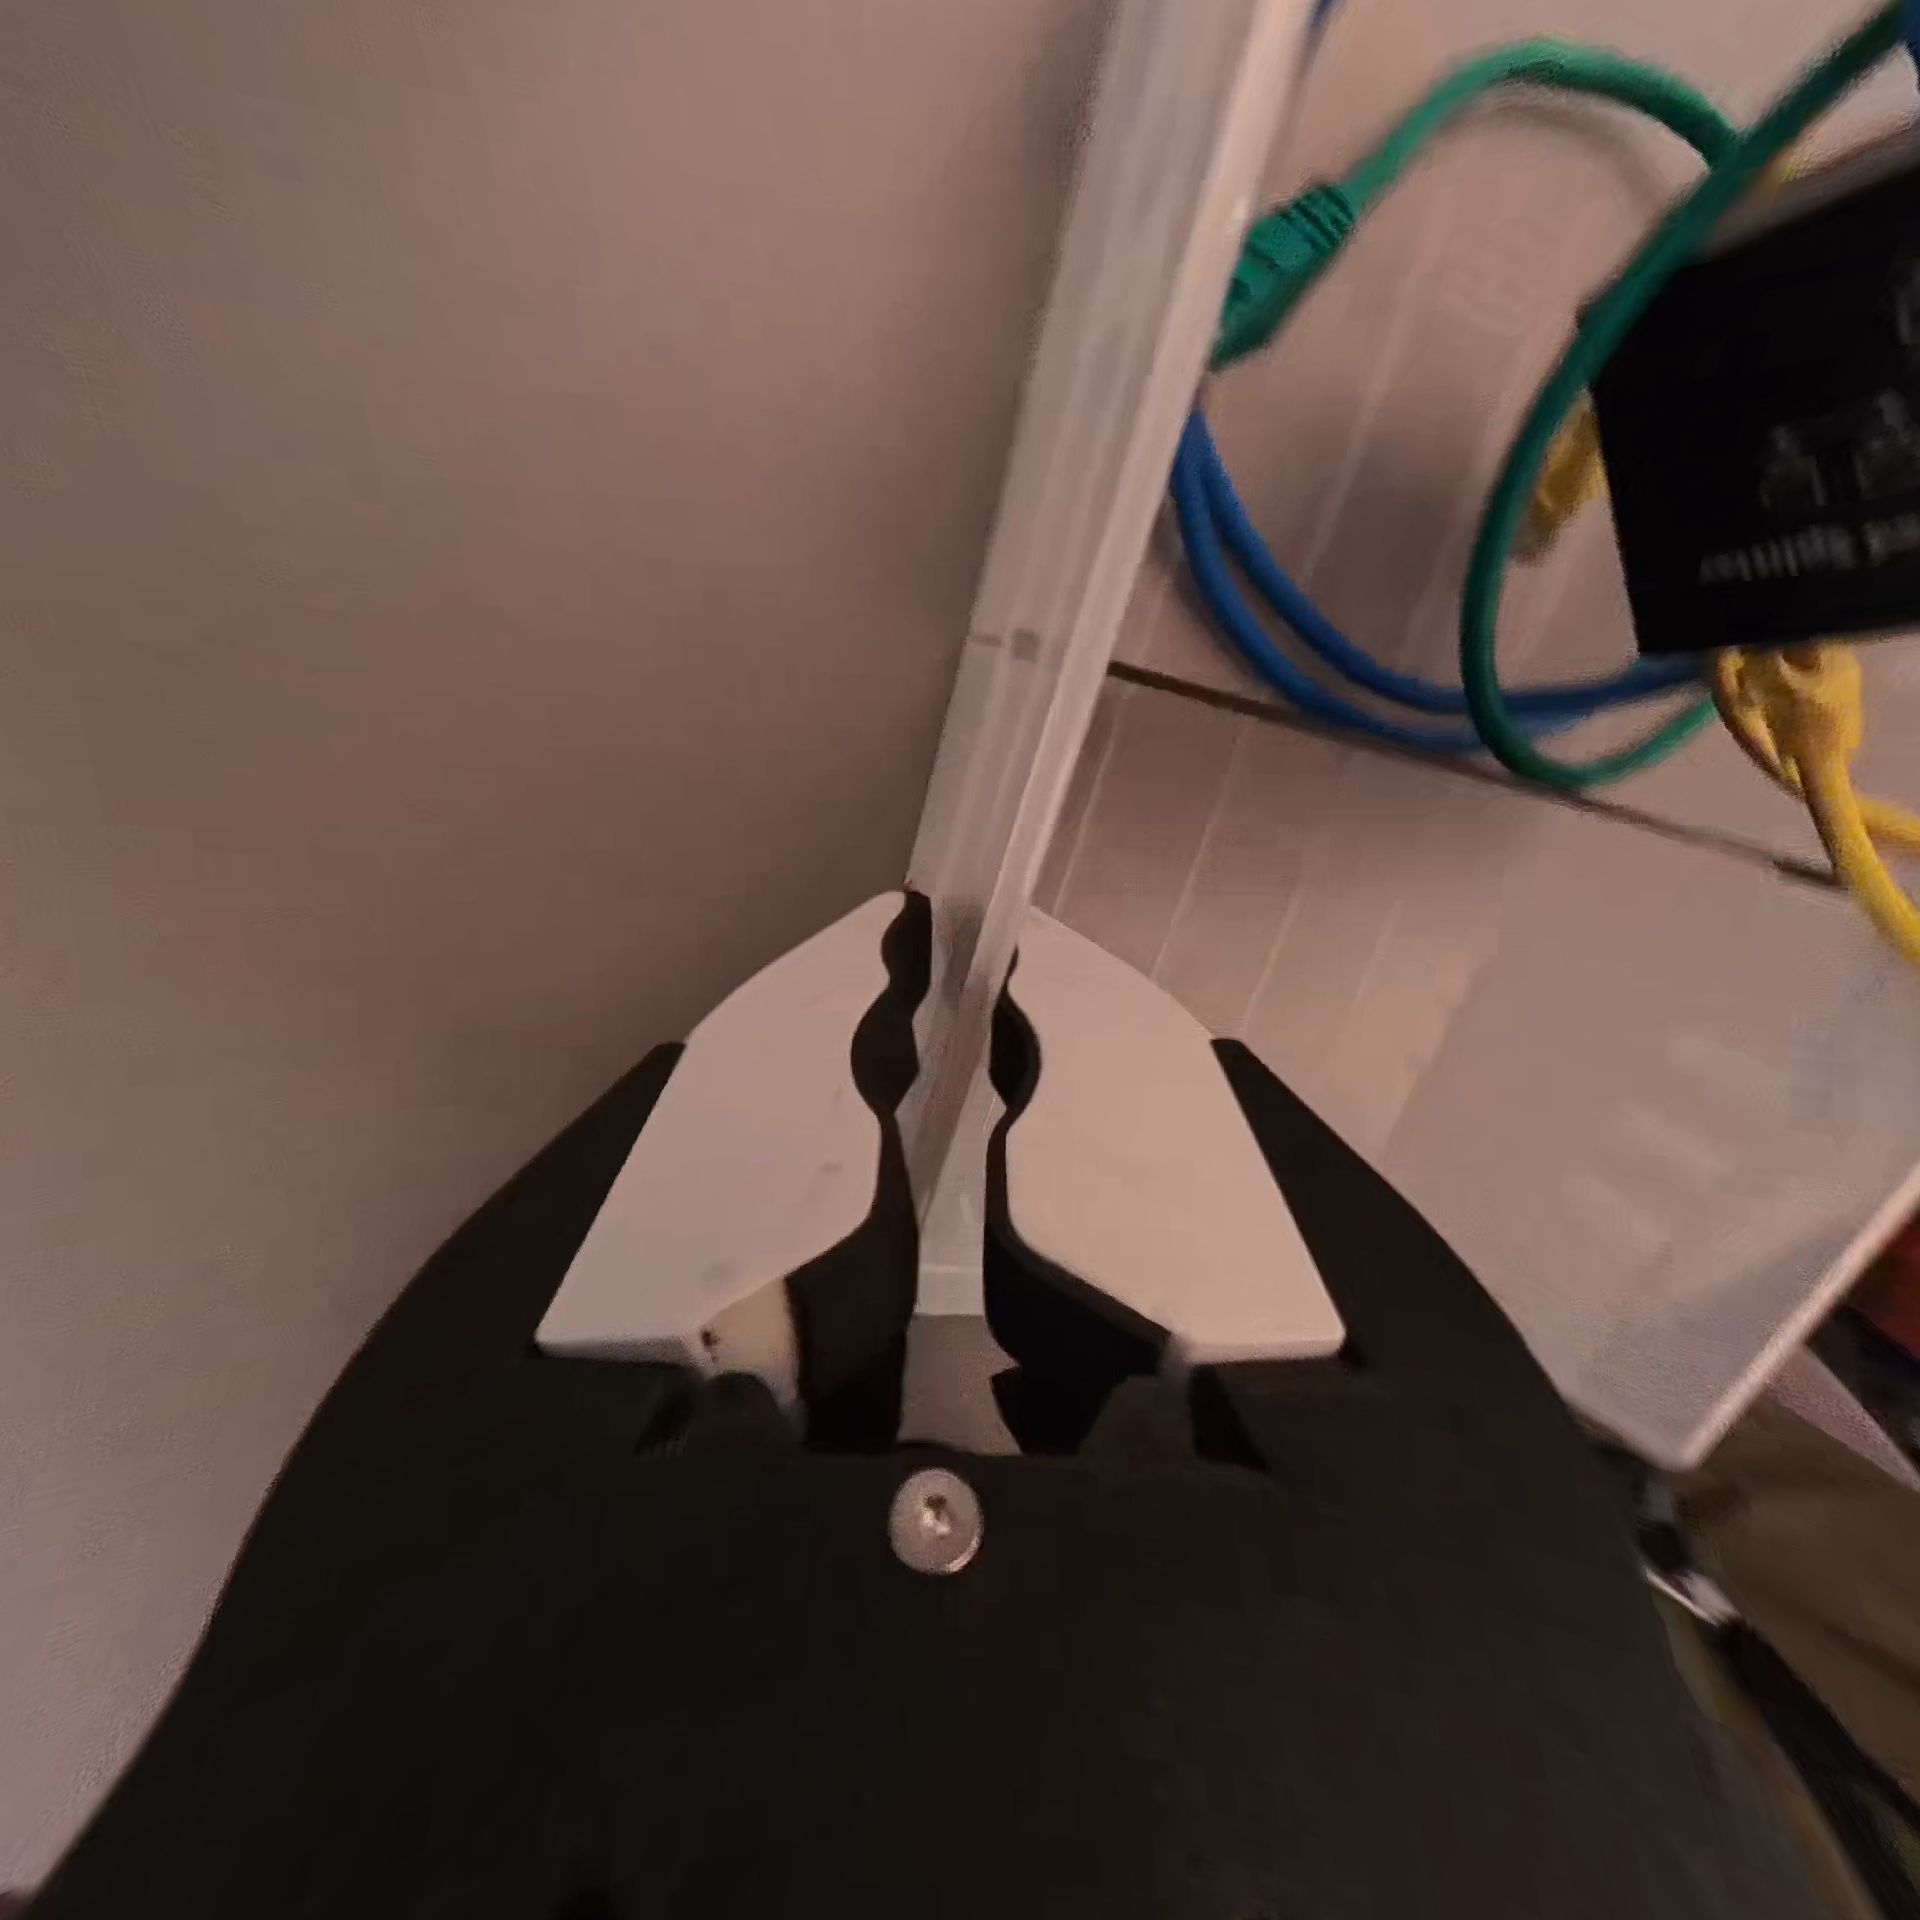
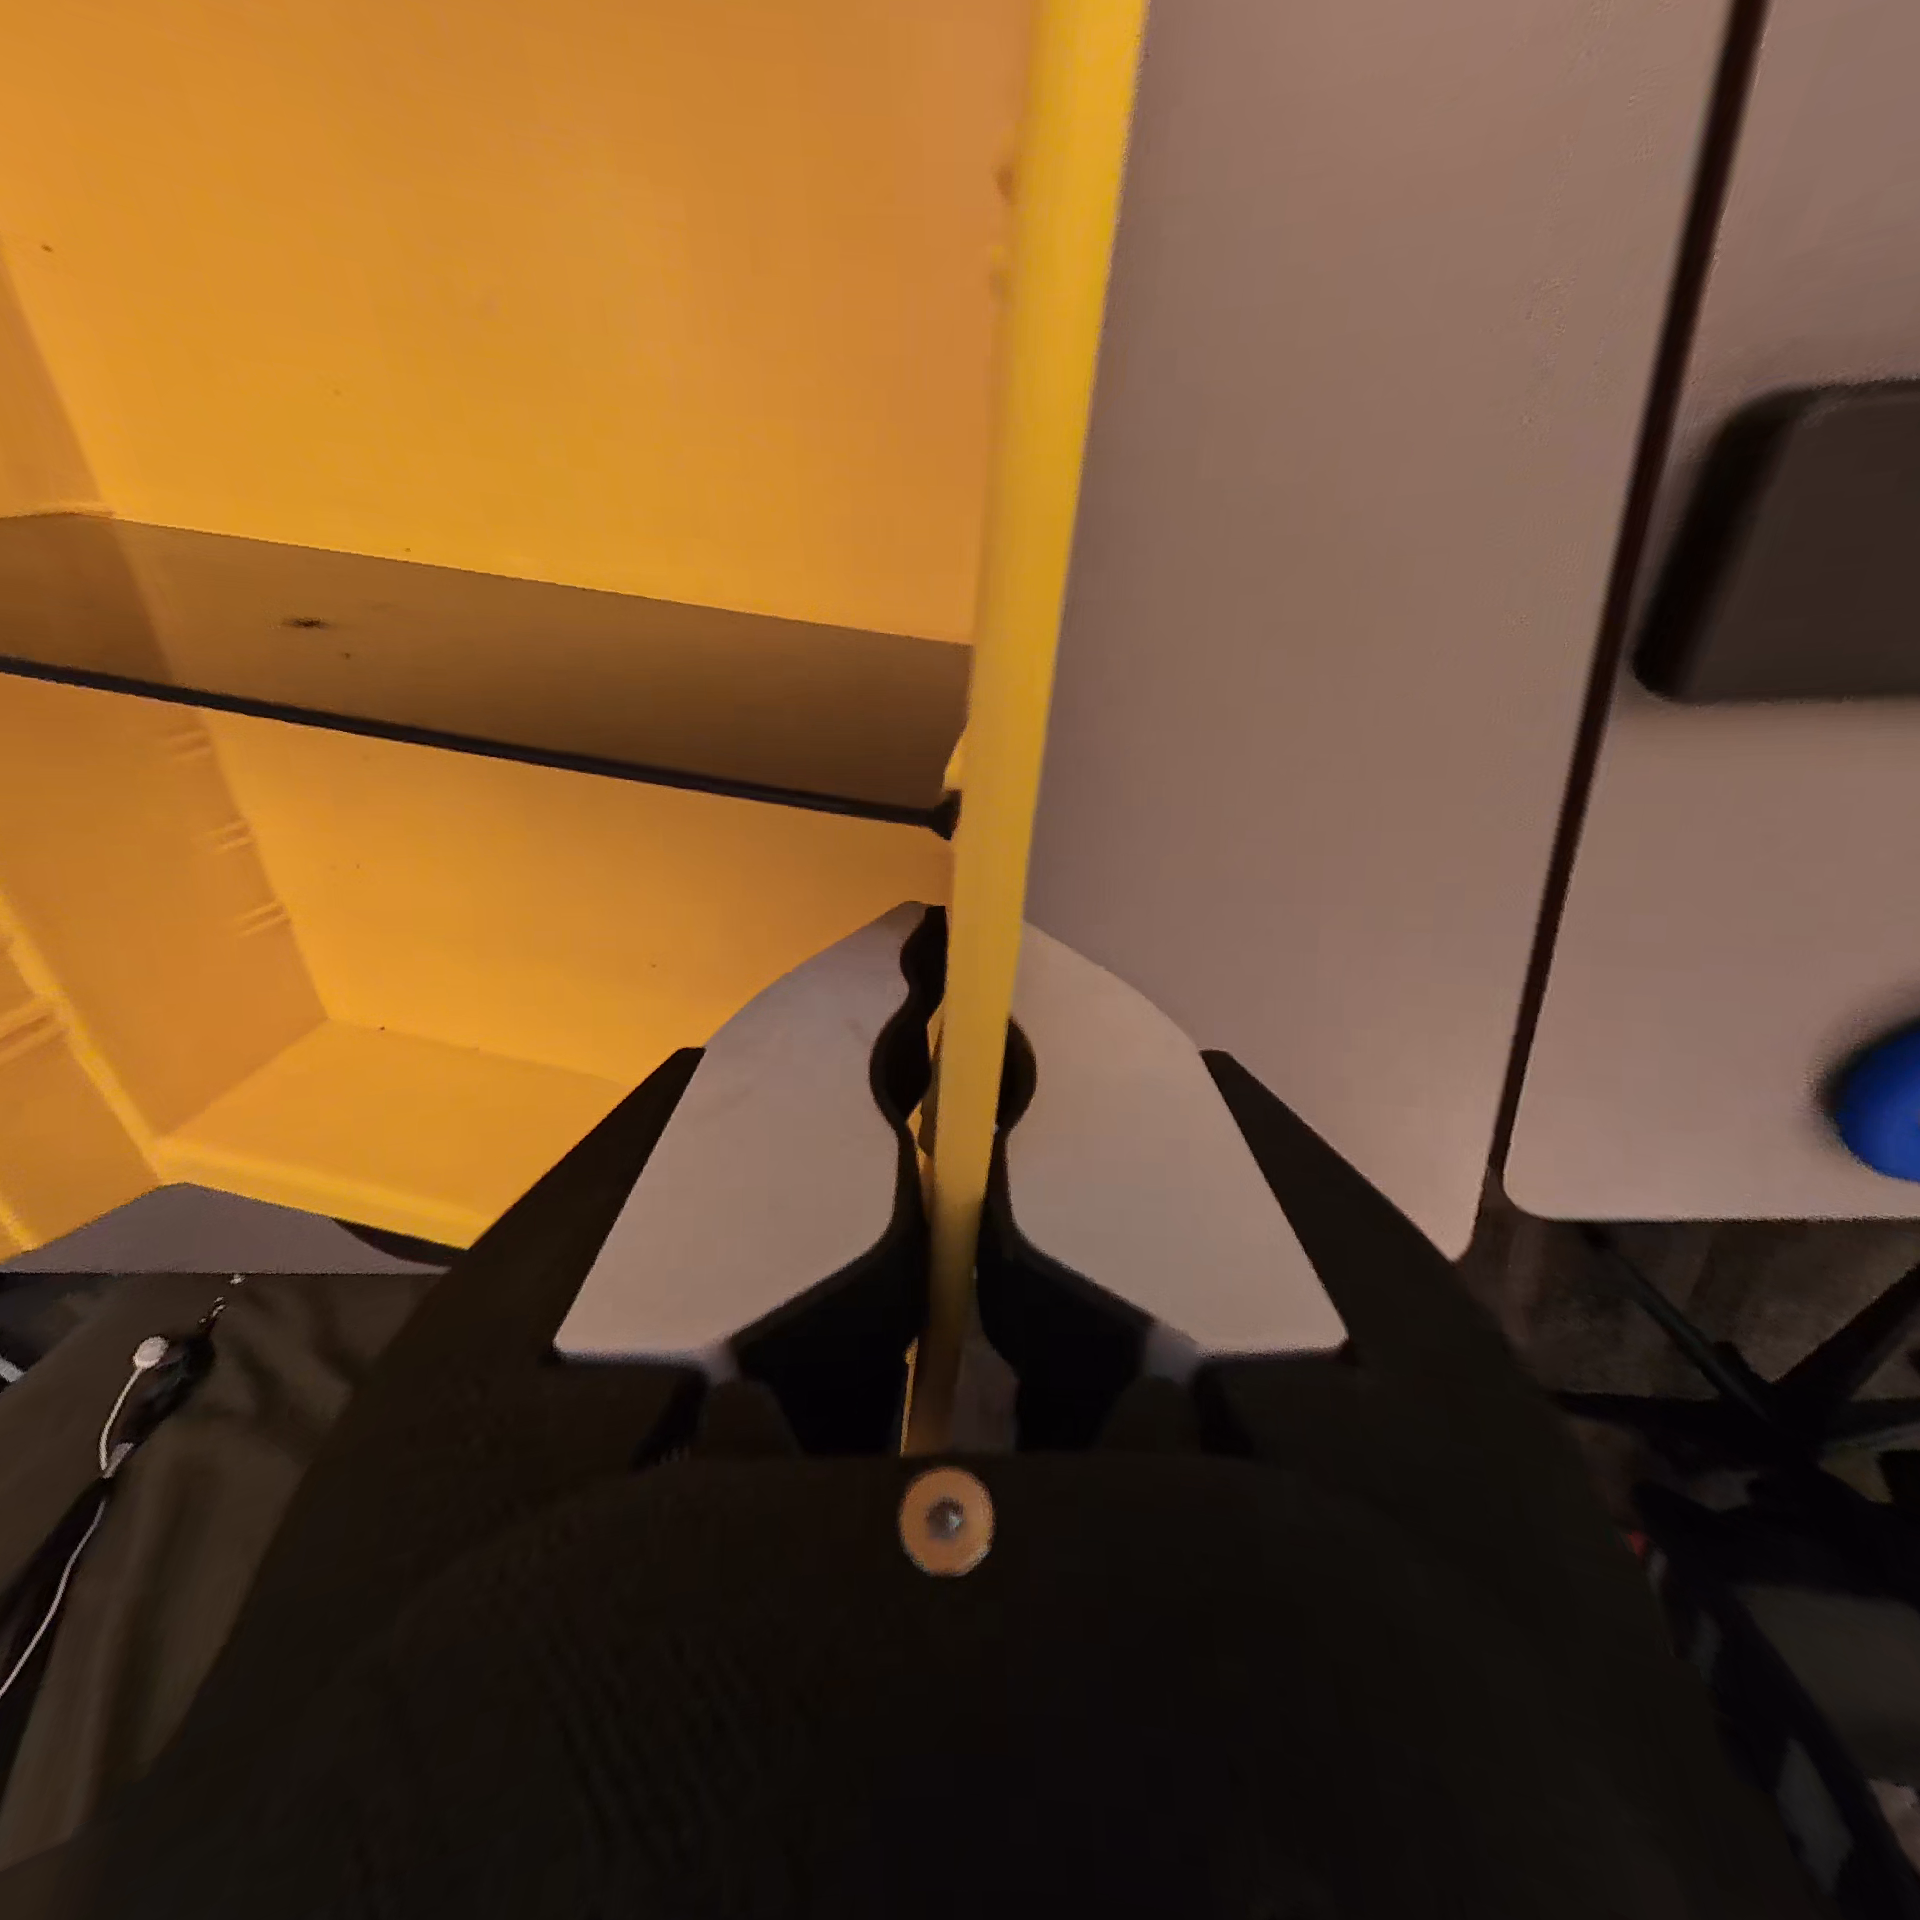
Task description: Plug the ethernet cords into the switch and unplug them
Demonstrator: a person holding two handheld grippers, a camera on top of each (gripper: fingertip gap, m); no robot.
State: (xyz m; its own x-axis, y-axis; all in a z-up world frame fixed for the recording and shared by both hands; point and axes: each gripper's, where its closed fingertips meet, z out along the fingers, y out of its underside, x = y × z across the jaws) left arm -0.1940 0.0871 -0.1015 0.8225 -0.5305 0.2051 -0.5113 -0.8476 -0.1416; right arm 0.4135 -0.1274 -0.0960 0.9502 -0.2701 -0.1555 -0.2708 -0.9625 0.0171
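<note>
The black switch (image 1: 1787,416) lies at the upper right of the left wrist view, blurred, on a white table (image 1: 1351,1039). A yellow cord (image 1: 1787,717) meets its lower edge; whether it is plugged in I cannot tell. A green cord (image 1: 1496,582) loops in front of the switch, and its green plug (image 1: 1283,260) lies loose to the left. A blue cord (image 1: 1299,644) curls between them. My left gripper (image 1: 961,914) is well left of the switch, its jaws nearly together, holding nothing. My right gripper (image 2: 966,920) stands the same way; no switch or cord shows in the right wrist view.
A plain wall (image 1: 468,520) fills the left of the left wrist view, with a white strip (image 1: 1101,416) along the table's edge. The right wrist view faces a yellow shelf unit (image 2: 520,312) with a dark shelf board (image 2: 468,644), white panels (image 2: 1330,520), a black object (image 2: 1787,540) and a blue object (image 2: 1881,1101). Across from one pair of fingers to the other is roughly 65 cm.
</note>
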